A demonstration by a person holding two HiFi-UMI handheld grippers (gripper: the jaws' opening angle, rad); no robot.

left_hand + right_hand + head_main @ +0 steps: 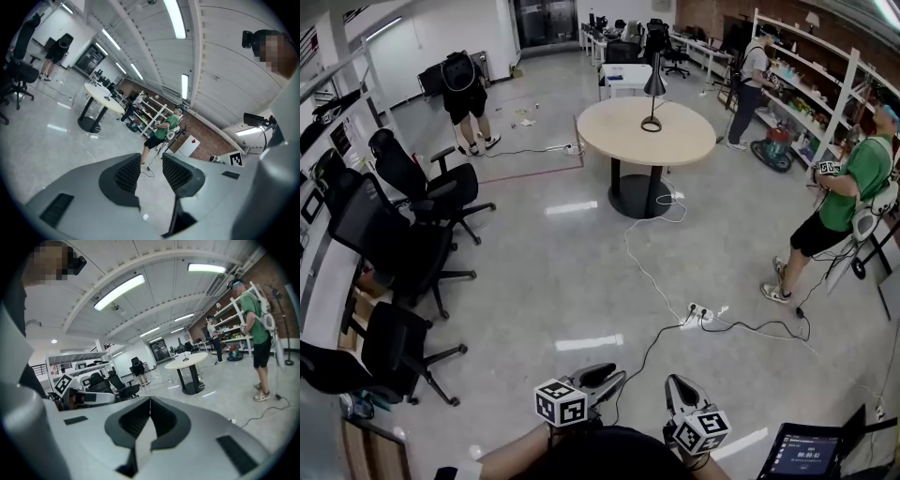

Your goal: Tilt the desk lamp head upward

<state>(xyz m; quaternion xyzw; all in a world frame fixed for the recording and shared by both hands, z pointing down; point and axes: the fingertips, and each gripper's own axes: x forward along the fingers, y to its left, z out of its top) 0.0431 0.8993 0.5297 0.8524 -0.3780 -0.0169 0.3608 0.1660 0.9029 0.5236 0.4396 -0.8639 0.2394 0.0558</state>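
The black desk lamp (653, 89) stands on a round beige table (684, 145) far across the room, its shade hanging down over its round base. Both grippers are held low and close to my body, well short of the table. My left gripper (614, 375) is open, with only floor showing between its dark ribbed pads (124, 174). My right gripper (680, 384) is shut with nothing in it, its pads (161, 418) pressed together. From the right gripper view, the table (187, 360) and the lamp (186, 355) appear small in the distance.
Black office chairs (422, 192) line the left side beside desks. A white cable and a power strip (698, 312) lie on the floor between me and the table. A person in a green shirt (848, 183) stands at right, another in black (467, 94) at far left. Shelving (825, 84) runs along the right wall.
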